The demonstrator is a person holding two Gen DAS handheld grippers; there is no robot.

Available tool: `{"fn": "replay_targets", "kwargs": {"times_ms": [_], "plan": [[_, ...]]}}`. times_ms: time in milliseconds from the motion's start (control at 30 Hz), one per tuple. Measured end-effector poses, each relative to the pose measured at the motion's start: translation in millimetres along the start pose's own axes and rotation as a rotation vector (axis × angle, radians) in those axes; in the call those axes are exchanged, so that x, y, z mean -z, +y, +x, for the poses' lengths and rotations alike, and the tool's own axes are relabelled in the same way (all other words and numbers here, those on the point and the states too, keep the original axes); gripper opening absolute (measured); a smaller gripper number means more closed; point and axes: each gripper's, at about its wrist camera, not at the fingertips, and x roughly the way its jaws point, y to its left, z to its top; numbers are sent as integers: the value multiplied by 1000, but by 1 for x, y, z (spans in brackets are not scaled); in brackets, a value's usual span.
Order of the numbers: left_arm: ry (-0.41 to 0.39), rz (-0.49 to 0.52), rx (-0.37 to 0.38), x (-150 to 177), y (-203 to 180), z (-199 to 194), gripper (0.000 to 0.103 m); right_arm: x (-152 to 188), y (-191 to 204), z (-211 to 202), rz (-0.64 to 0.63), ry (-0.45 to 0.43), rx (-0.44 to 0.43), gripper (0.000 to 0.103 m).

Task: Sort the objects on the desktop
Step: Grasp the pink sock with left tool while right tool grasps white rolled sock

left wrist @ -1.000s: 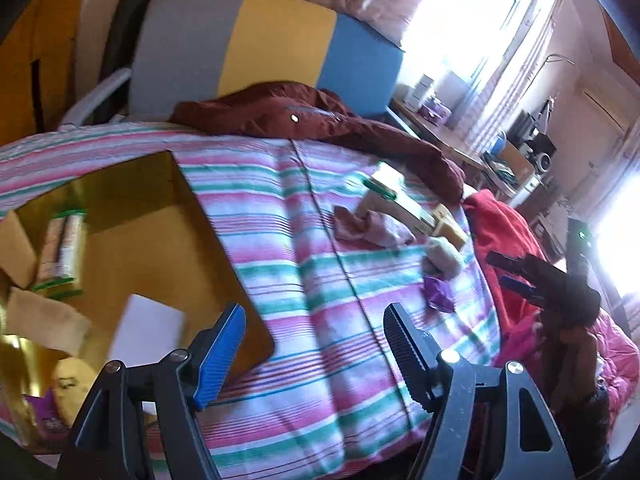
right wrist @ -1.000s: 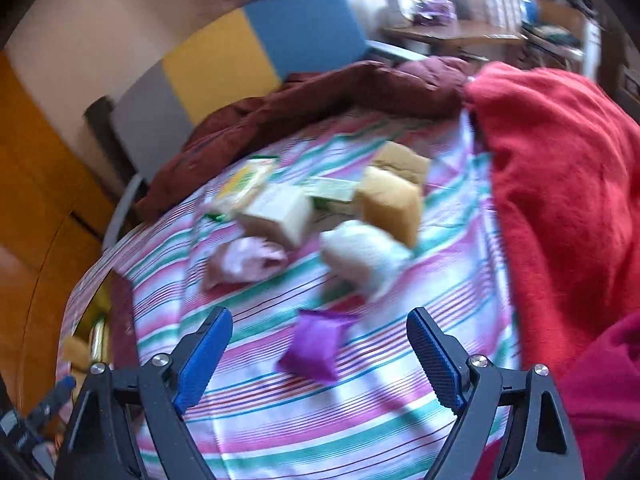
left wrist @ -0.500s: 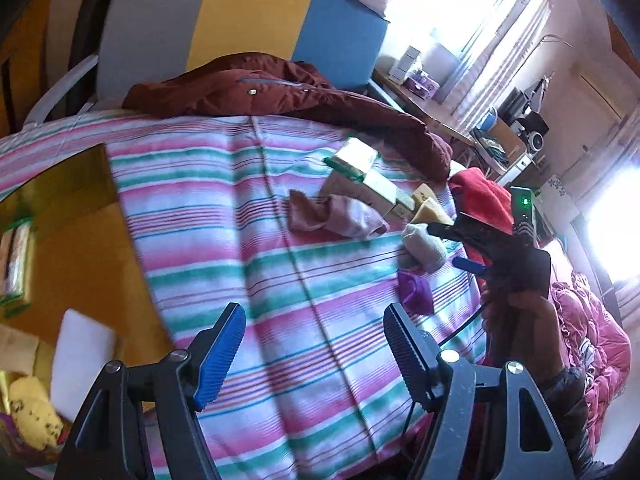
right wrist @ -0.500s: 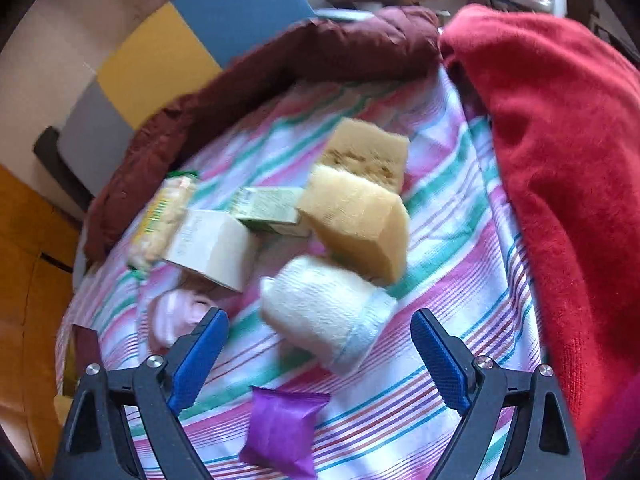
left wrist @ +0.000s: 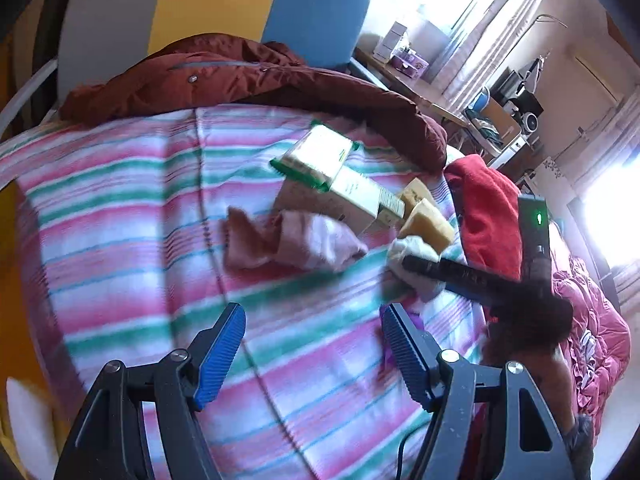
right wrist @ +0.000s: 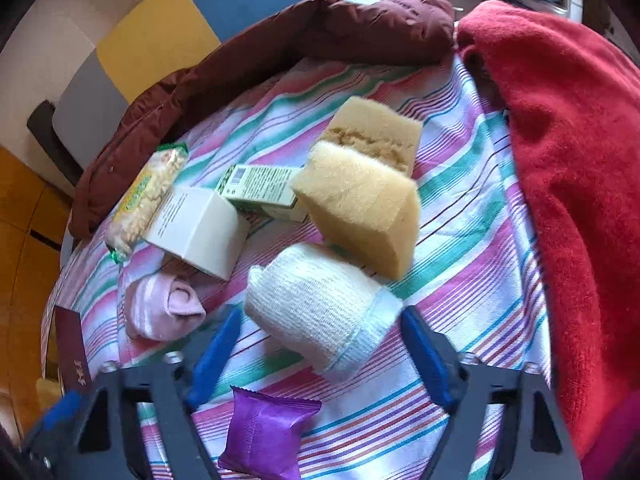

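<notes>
A white rolled cloth (right wrist: 320,304) lies on the striped bedcover (right wrist: 460,240), and my right gripper (right wrist: 320,318) straddles it. Its jaws are closing; the blue pads stand at the roll's two sides with a thin gap on the left. A purple packet (right wrist: 268,432) lies just below. Two yellow sponges (right wrist: 360,208) sit behind the roll, with a green box (right wrist: 260,188), a white box (right wrist: 200,228), a snack packet (right wrist: 148,196) and a pink sock (right wrist: 160,308) to the left. My left gripper (left wrist: 316,344) hovers open over bare stripes, short of the sock (left wrist: 304,240).
A maroon jacket (left wrist: 240,76) borders the far edge of the bedcover. A red blanket (right wrist: 568,160) is piled on the right. A dark red booklet (right wrist: 72,344) lies at the left edge. A grey, yellow and blue chair back (left wrist: 216,4) stands behind.
My right gripper came down over the white roll and its jaws narrowed around it. My left gripper swept right, away from the golden tray, toward the pile.
</notes>
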Motion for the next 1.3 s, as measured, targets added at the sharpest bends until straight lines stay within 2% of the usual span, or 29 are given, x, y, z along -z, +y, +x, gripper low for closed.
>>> {"fn": "replay_targets", "kwargs": {"times_ms": [100,200,233,267,333,433,500,700,800,900,1000,1133,1300], "plan": [[4,1,0,-14,-3,15,73,1,-1,1,-7,6,5,73],[11,28,-33,-28,-9,32,74,0,-5,0,8,7,-9,73],[15,35,-38,-32,-10,38,74,0,-7,0,29,13,-22,77],[16,42,-38,-34,-11,41,76,0,-10,0,48,21,-41,87],[17,88,-56,-40,-17,55,83,0,-15,1,86,30,-78,93],[8,131,-55,-44,-22,67,87,-2,-15,-2,98,9,-84,94],[28,153,-85,-46,-23,79,89,-2,-15,-3,107,1,-93,95],[76,128,-113,-52,-9,109,89,-3,-5,1,60,-19,-58,95],[79,127,-130,-50,-4,116,82,-3,-1,0,29,-36,-34,94],[54,144,-148,-45,-4,115,73,-5,-3,2,22,-32,-9,81],[55,165,-157,-43,-5,115,66,-6,-4,3,19,-30,-5,78],[55,175,-167,-41,-9,108,47,-5,-2,2,-7,-33,6,75],[32,145,-159,-25,-6,86,44,-5,3,0,-32,-31,-7,72]]}}
